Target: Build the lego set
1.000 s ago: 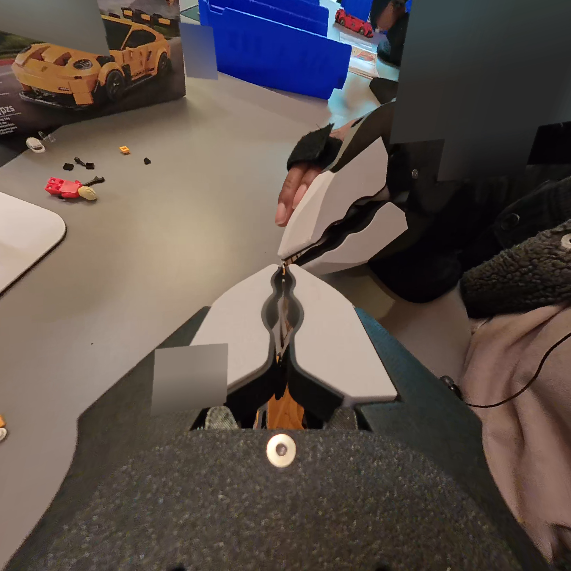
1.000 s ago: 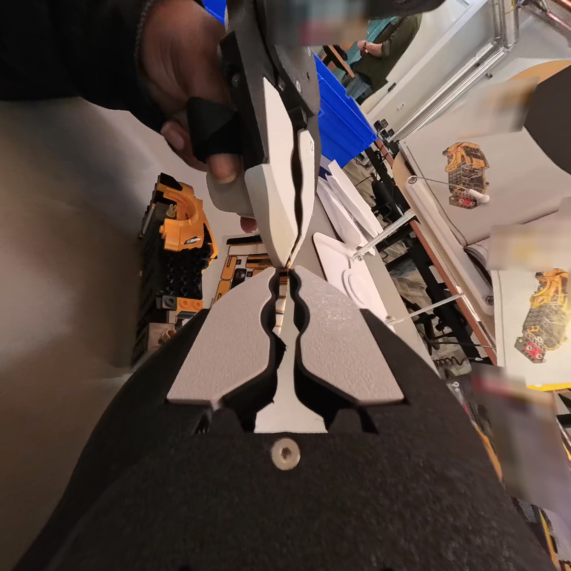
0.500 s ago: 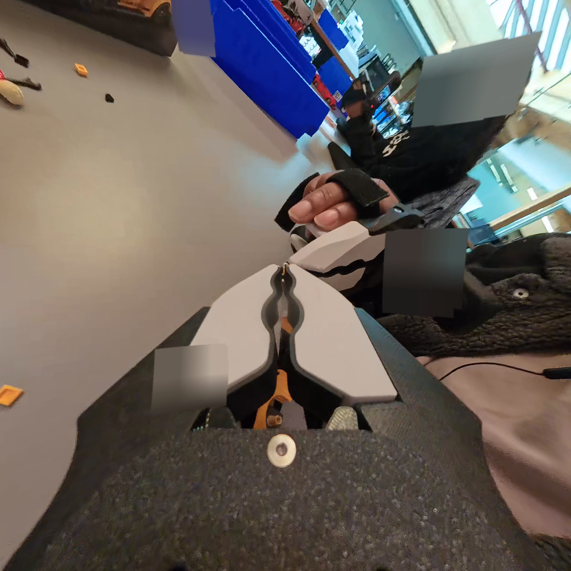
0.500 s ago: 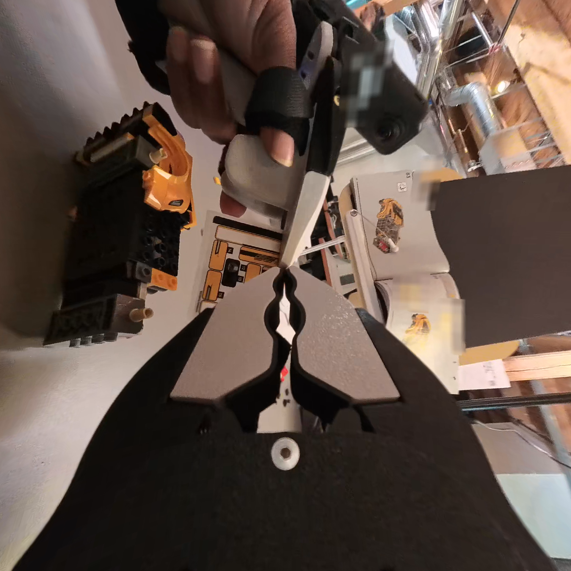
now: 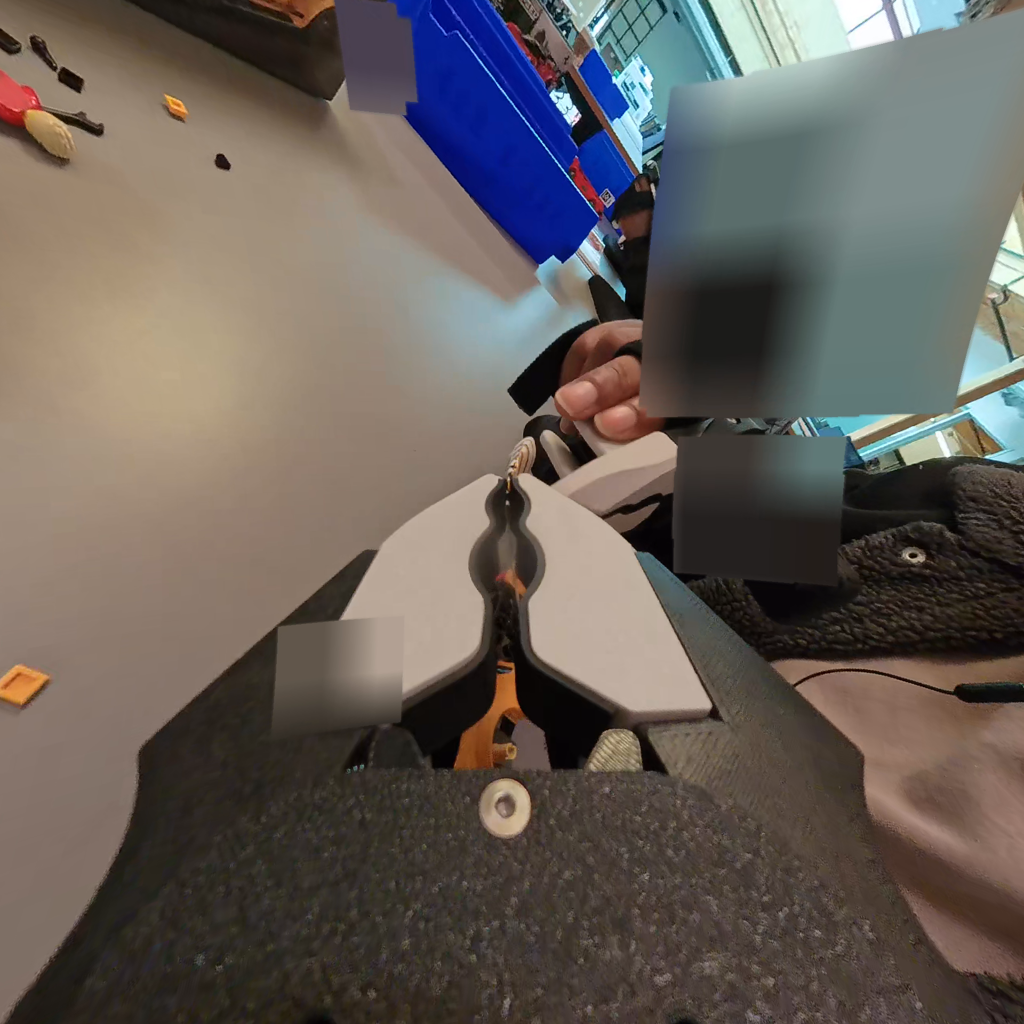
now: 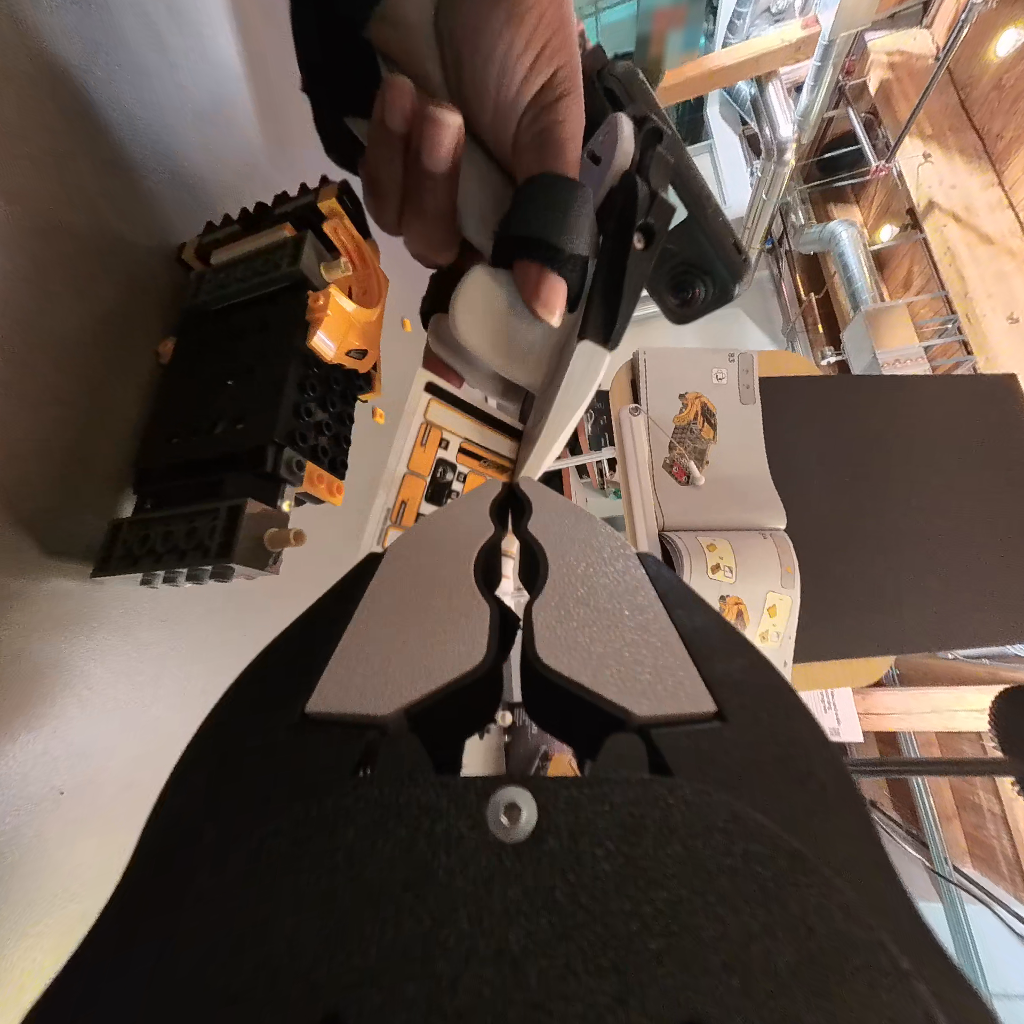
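Observation:
My left gripper (image 5: 511,483) is shut on a small thin sticker (image 5: 521,457), white with orange and black stripes, which curls up out of its fingertips. My right gripper (image 6: 512,487) is shut, tip to tip with the left gripper (image 6: 526,468), both held above the grey table (image 5: 221,388). In the left wrist view the right gripper's fingers (image 5: 620,482) lie just right of my left tips, and their ends are hidden. I cannot tell whether the right pads also pinch the sticker. A hand (image 6: 498,111) holds the left gripper.
A black and orange brick car model (image 6: 249,388) lies on the table, beside a sticker sheet (image 6: 438,471). An open instruction booklet (image 6: 715,443) stands to the right. Blue bins (image 5: 498,138) stand at the back. Small loose pieces (image 5: 22,684) (image 5: 176,105) lie at the left. My left and right fingertips are right by each other.
The right gripper's fingers have closed from a small gap to fully shut. Both grippers have rolled and tilted while staying tip to tip. The sticker now stands out of the left tips.

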`<state>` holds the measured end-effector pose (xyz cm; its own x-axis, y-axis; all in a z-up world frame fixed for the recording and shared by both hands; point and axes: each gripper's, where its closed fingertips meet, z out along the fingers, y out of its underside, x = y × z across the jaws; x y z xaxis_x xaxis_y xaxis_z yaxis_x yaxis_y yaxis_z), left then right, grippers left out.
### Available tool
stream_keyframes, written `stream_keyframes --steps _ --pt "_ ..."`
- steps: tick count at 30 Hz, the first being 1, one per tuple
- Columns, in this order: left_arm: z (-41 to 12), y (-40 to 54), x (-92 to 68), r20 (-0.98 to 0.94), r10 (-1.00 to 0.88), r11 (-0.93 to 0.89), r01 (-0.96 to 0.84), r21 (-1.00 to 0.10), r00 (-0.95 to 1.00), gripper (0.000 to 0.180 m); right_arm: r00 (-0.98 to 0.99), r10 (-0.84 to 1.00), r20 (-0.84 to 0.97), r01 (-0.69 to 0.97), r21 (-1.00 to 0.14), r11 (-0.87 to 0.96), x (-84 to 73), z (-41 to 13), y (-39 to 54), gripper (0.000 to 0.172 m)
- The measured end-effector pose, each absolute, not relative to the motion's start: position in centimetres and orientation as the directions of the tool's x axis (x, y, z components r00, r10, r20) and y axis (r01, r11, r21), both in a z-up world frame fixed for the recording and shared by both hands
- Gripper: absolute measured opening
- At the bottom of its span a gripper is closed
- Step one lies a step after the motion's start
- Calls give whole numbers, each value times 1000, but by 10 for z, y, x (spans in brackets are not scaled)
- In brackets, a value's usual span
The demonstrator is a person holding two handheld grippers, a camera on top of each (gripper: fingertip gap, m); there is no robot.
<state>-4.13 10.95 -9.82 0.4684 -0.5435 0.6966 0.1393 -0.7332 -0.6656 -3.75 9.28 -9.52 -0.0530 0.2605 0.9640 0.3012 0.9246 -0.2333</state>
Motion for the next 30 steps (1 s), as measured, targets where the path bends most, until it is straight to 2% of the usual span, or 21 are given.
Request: stream_keyframes --steps 5,10,17,21,26,30 --pt "-95 109 -41 657 -571 -704 117 -700 492 1 36 360 932 318 -352 880 -35 -83 104 0" --pt "-95 109 -39 555 -621 -638 54 -768 554 1 46 528 848 309 -514 800 -36 -82 105 10" --pt "-92 107 -33 290 -699 -471 -116 -874 654 1 26 593 805 314 -570 760 -38 -86 103 4" --pt "-90 106 -33 297 -683 -483 -108 -869 667 1 32 540 841 309 -522 795 -38 -85 103 0" --pt "-84 105 -31 561 -617 -624 91 -776 552 0 48 416 908 305 -410 860 -37 -80 102 0" --pt "-85 108 -32 648 -576 -671 164 -723 498 0 18 322 946 312 -312 898 -38 -85 99 0"
